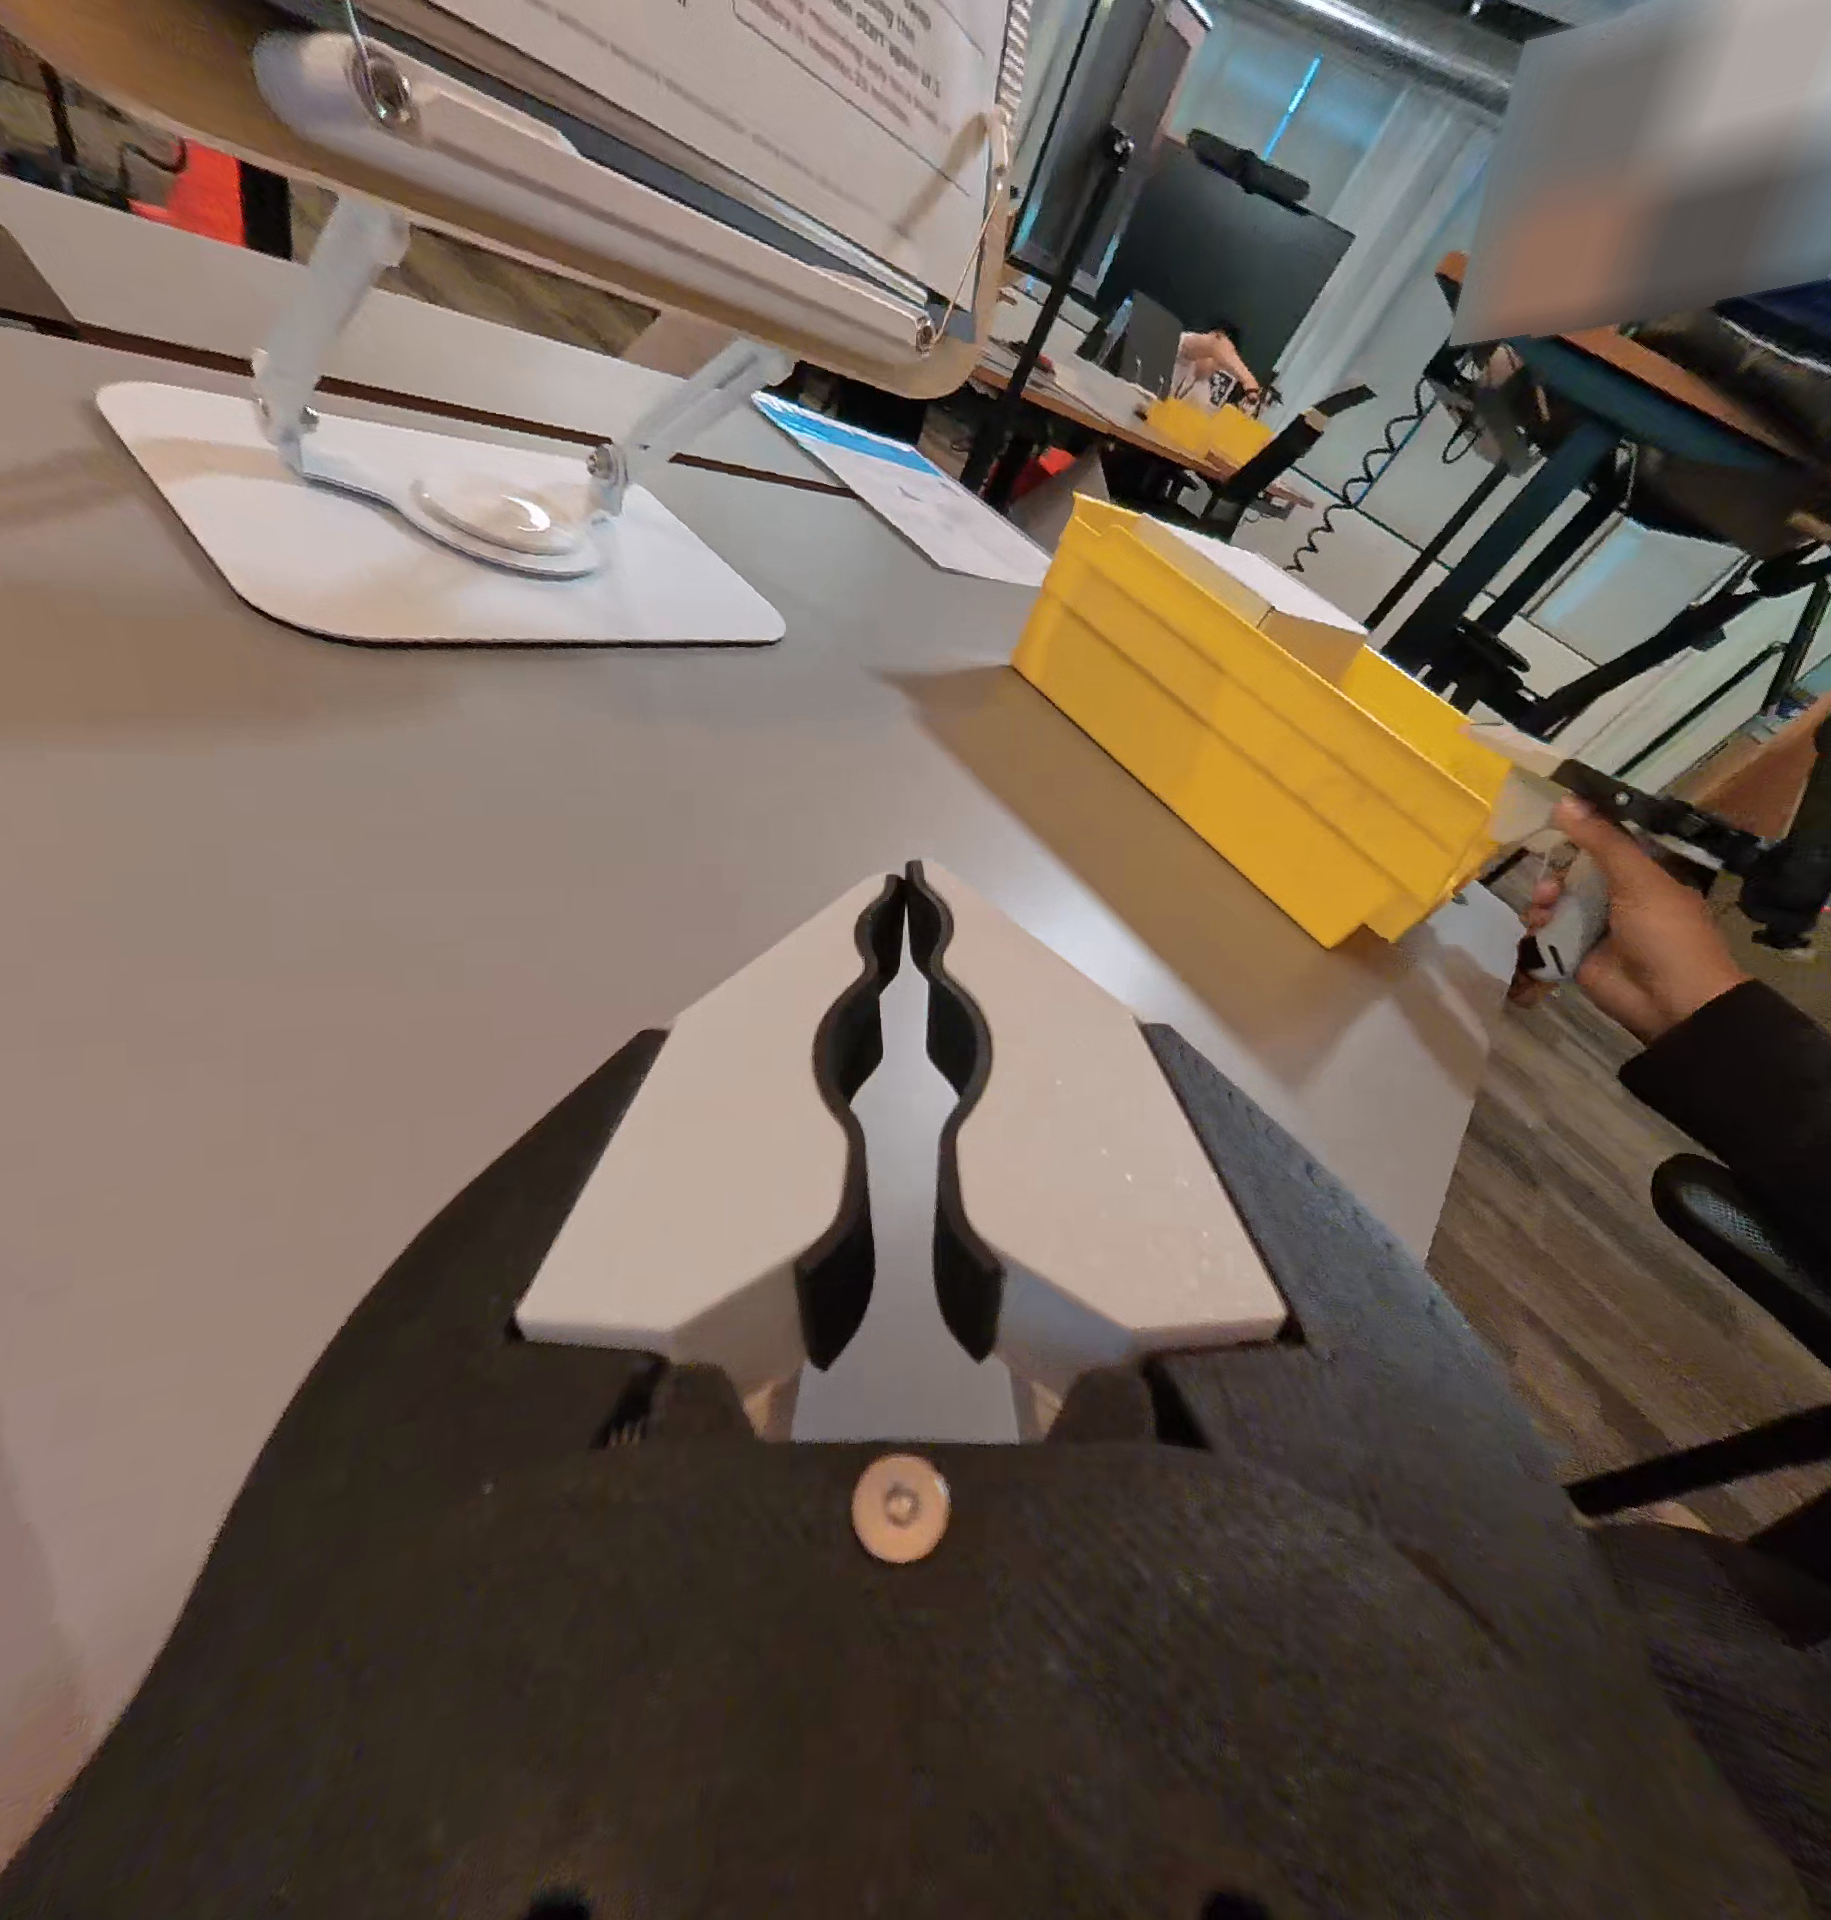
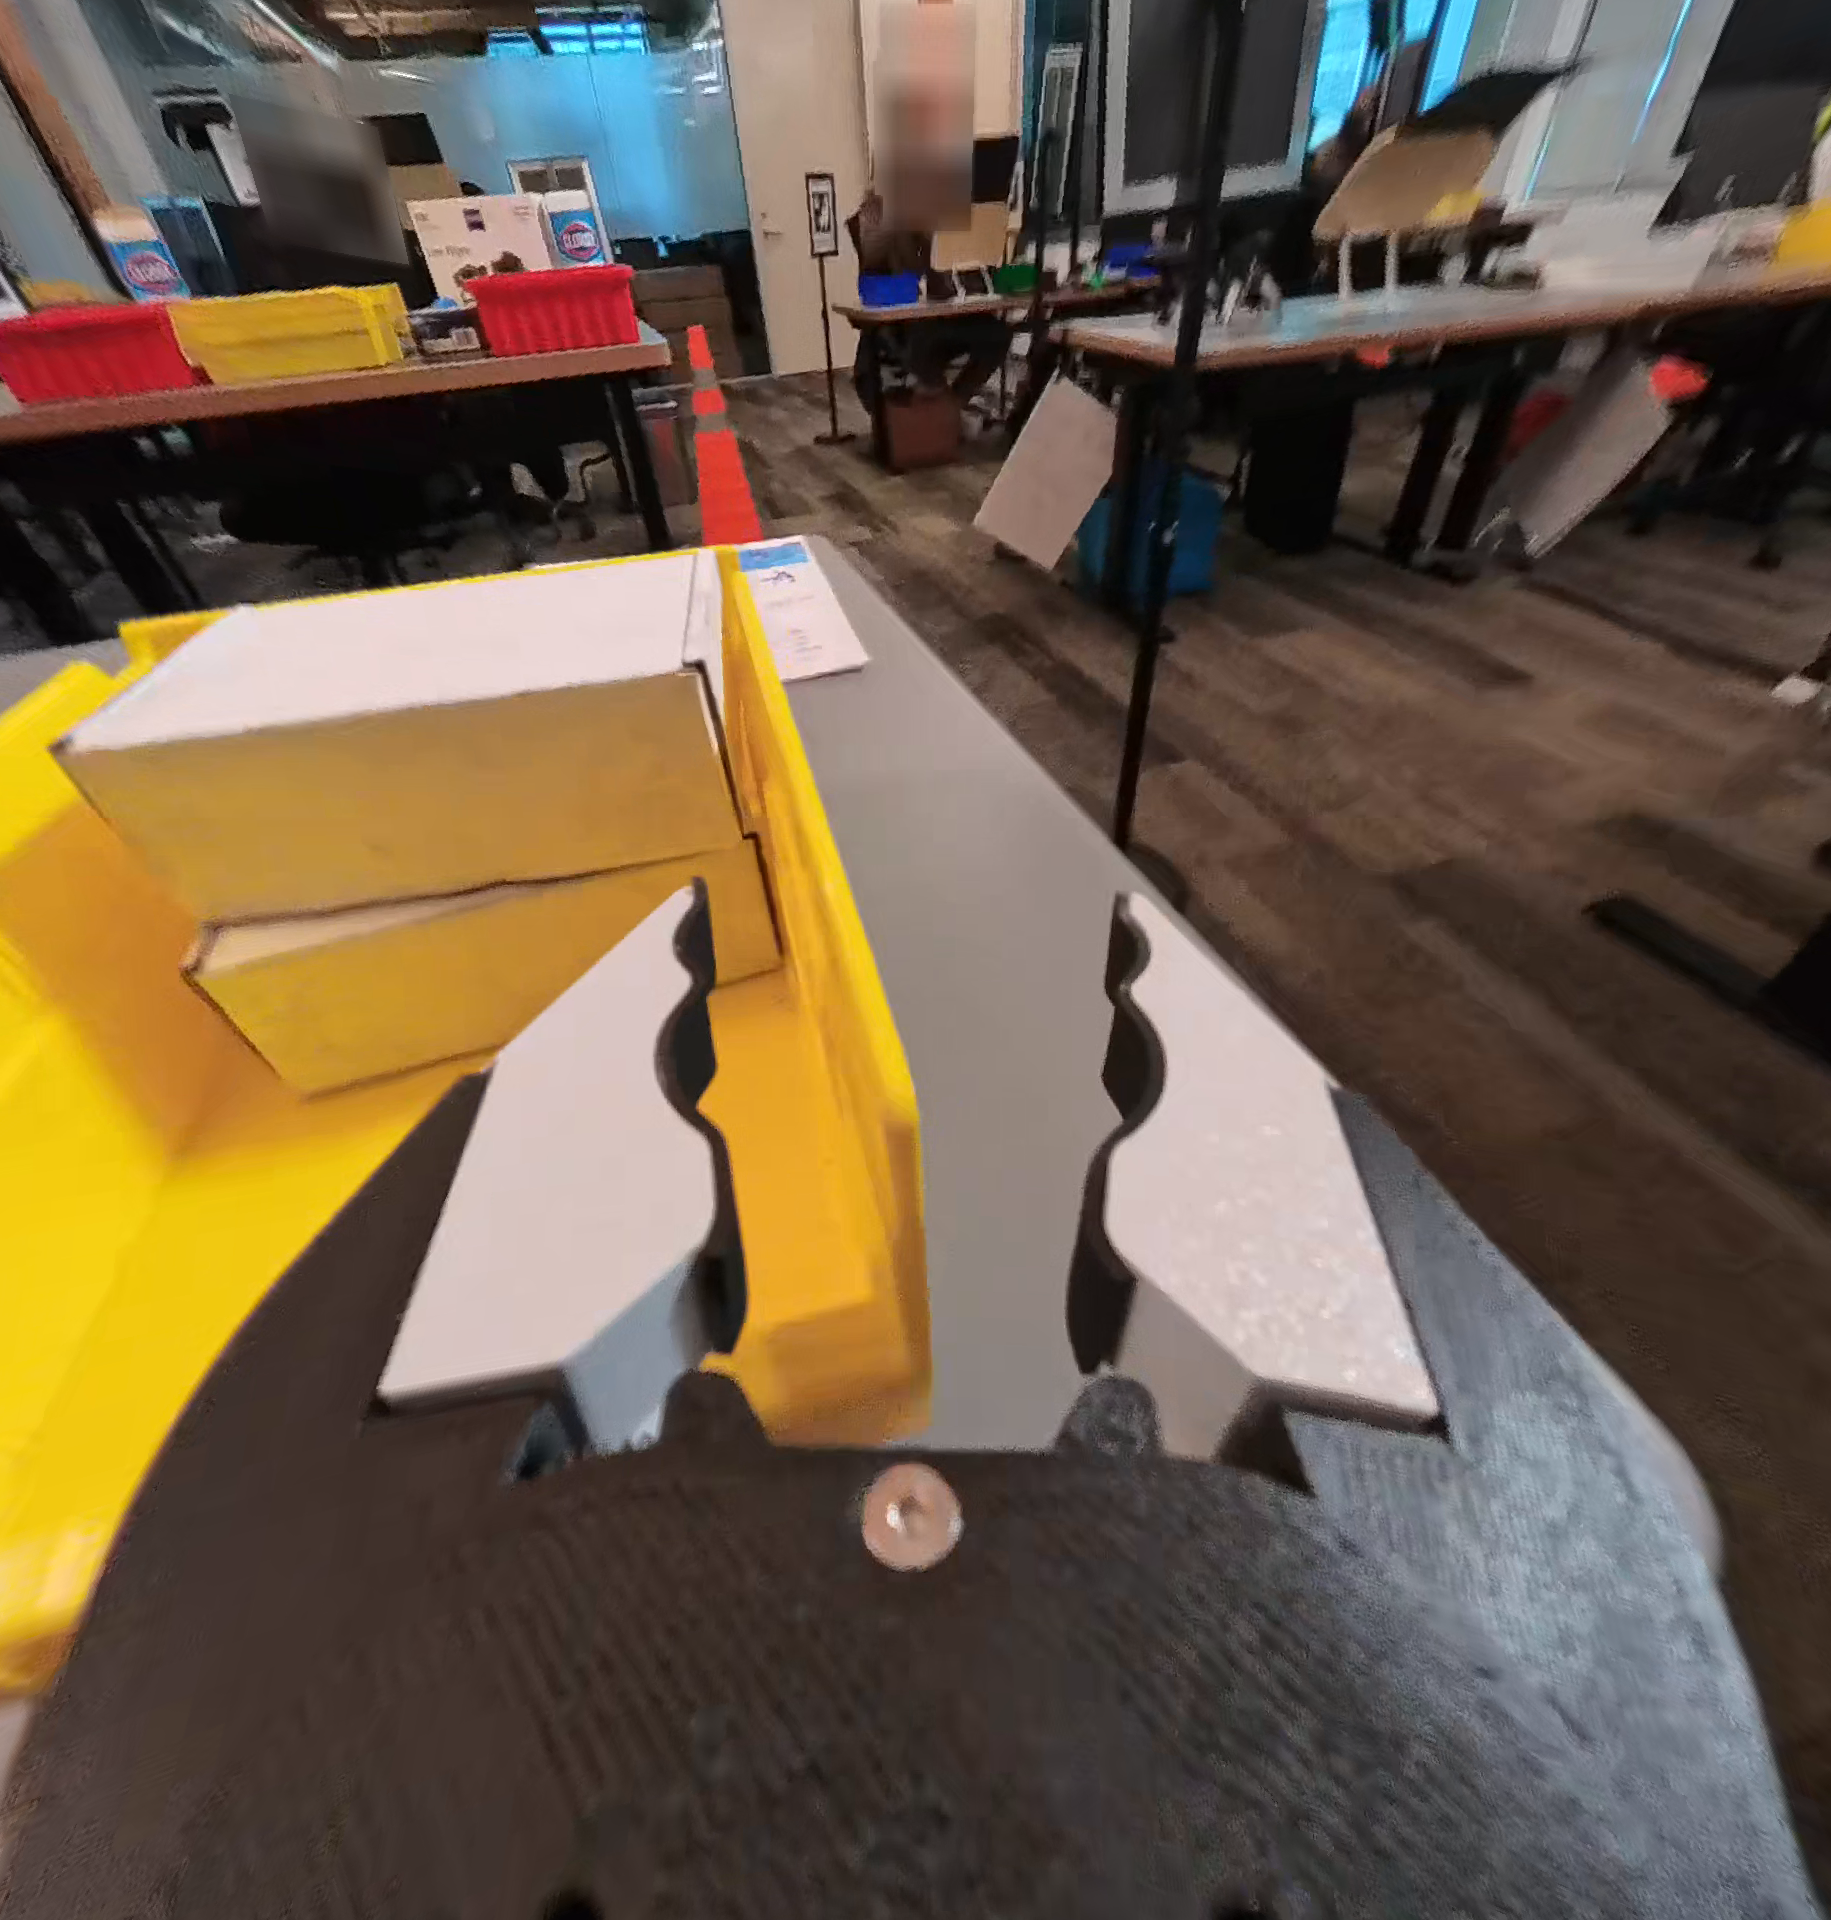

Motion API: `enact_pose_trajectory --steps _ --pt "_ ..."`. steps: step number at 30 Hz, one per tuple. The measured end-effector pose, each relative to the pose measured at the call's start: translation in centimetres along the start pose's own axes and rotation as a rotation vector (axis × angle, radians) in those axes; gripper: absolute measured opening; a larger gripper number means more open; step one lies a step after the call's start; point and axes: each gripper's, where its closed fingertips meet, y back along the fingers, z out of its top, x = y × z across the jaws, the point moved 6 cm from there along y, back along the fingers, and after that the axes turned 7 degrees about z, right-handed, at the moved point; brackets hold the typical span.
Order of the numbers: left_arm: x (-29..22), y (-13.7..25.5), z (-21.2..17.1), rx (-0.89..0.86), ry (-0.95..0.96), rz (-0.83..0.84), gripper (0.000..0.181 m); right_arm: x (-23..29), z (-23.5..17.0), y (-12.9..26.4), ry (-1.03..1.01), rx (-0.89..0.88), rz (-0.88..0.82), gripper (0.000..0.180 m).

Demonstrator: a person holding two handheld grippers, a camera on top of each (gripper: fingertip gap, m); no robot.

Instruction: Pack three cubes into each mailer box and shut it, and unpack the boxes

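Observation:
Two white mailer boxes lie stacked and shut in a yellow bin (image 2: 838,1039): an upper box (image 2: 402,748) and a lower box (image 2: 495,966). My right gripper (image 2: 906,914) is open and empty, its left finger over the bin's near right corner, just in front of the lower box. My left gripper (image 1: 909,883) is shut and empty above the bare grey table (image 1: 371,831). In the left wrist view the bin (image 1: 1233,748) sits at the table's right edge, a white box top (image 1: 1275,603) showing in it, with the right gripper (image 1: 1513,769) at its end. No cubes are visible.
A white tablet stand (image 1: 423,540) carrying a printed sheet stands at the back left of the table. A paper card (image 2: 802,613) lies behind the bin. Beyond the table's right edge are floor, an orange cone (image 2: 719,457), a black pole (image 2: 1150,582) and other desks. One gripper's finger ends stand about 55 cm off the other's.

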Motion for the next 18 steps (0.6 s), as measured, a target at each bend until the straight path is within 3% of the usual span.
enact_pose_trajectory --steps 5,6,11,14,18 --pt "-0.9 0.0 -0.1 0.004 -0.110 0.027 0.000 0.5 0.1 -2.9 -0.197 0.033 0.028 0.057" --pt "-1.0 0.2 -0.1 0.001 -0.137 0.038 0.000 0.8 -0.2 -3.1 -0.194 0.065 0.028 0.044" --pt "-1.2 0.3 -0.3 0.006 -0.228 0.061 0.000 0.9 -2.0 -3.4 0.008 0.256 0.034 0.041" --pt "-0.9 -0.3 -0.9 0.046 -0.225 0.060 0.000 1.6 -4.0 -4.2 -0.016 0.389 0.163 0.033" --pt "-0.6 -0.3 -0.9 0.056 -0.197 0.079 0.000 1.3 -4.2 -4.7 -0.118 0.403 0.174 0.017"
